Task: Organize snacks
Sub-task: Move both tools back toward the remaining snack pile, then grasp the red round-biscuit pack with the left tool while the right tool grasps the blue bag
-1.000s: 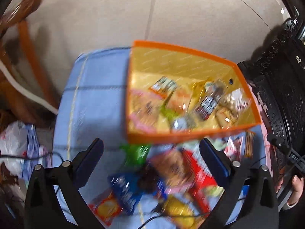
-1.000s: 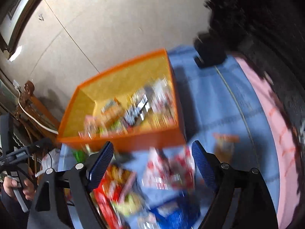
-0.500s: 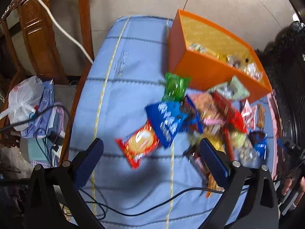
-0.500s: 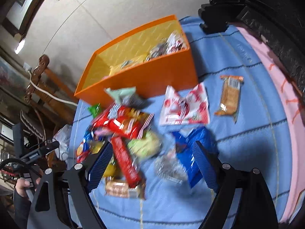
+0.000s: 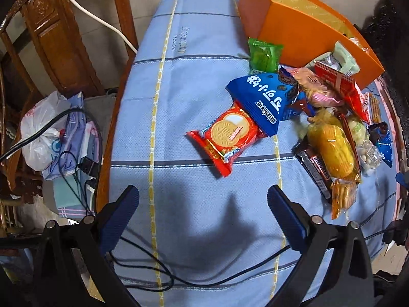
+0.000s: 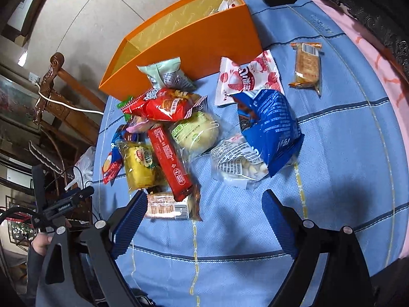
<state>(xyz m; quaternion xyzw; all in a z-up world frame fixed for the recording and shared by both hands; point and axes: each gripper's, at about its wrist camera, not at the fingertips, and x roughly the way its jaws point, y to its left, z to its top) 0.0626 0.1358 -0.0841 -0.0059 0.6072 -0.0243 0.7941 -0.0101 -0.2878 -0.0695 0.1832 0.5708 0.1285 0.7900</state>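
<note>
An orange box (image 5: 301, 33) (image 6: 194, 38) stands at the far side of the blue cloth, and loose snacks are piled in front of it. My left gripper (image 5: 202, 199) is open over bare cloth, short of a red biscuit pack (image 5: 225, 138) and a blue bag (image 5: 260, 97); a green pack (image 5: 263, 56) leans against the box. The jaws of my right gripper (image 6: 204, 202) are opening with nothing pressed between them. A pale biscuit pack (image 6: 166, 207) lies by its left finger. Beyond it are a red bar (image 6: 168, 161), a second blue bag (image 6: 271, 125) and a clear bag of white sweets (image 6: 237, 163).
A strawberry pack (image 6: 248, 79) and an orange-wrapped bar (image 6: 306, 66) lie apart on the right. Black cables (image 5: 153, 276) cross the cloth near me. A wooden chair (image 5: 51, 38) and a white plastic bag (image 5: 43, 133) stand off the left edge. Dark carved furniture (image 6: 358, 0) borders the right.
Both grippers have drawn back from over the box and dropped lower. The inside of the box has gone out of view and the snack pile now lies just ahead of the fingers.
</note>
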